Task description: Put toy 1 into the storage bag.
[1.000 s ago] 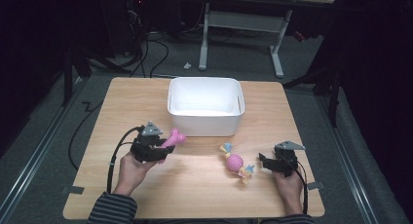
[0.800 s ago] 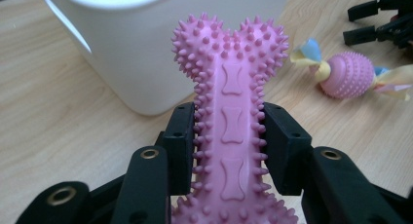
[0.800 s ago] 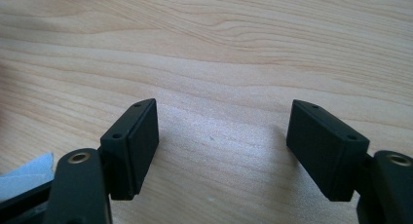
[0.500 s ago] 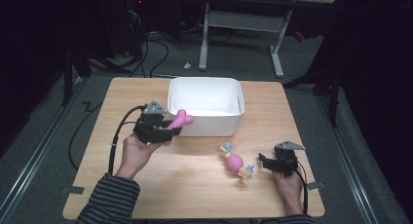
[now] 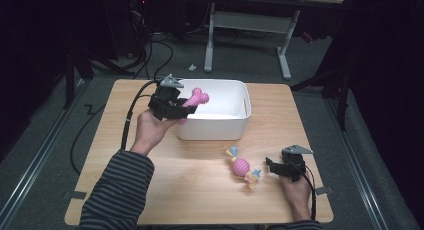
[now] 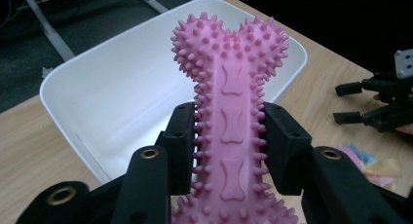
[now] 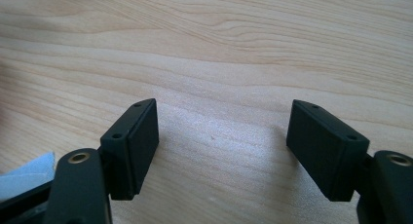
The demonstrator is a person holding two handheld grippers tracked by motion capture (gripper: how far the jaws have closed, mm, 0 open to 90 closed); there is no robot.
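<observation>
Pink rubber bone (image 6: 233,121), studded all over with small spikes, three bone-shaped reliefs down its flat shaft, knobbed end forked like a heart. Clamped at mid-shaft between the left tongs (image 6: 233,136), pads pressing the spiked sides, knobbed end poking out beyond the tips. Seen from the high view, held up off the counter (image 5: 150,190) at the near left corner of the white bin (image 5: 215,127), the bone (image 5: 196,98) reaching over the rim from the left tongs (image 5: 184,105). From the left gripper view, the bin's bare white interior (image 6: 122,102) straight ahead beneath the bone, plus a scrap of pastel fabric low at the right edge. From the high view, that fabric identified as a second toy (image 5: 242,167), pink ball with pale frills, lying just beside the right tongs (image 5: 272,166). From the right gripper view, right tongs (image 7: 221,146) spread wide, nothing between the pads, bare wood grain beneath, a pale blue corner (image 7: 24,177) at lower left. Bin opening wide ahead of the bone; plain counter around the right tongs, counter edge close behind that hand.
</observation>
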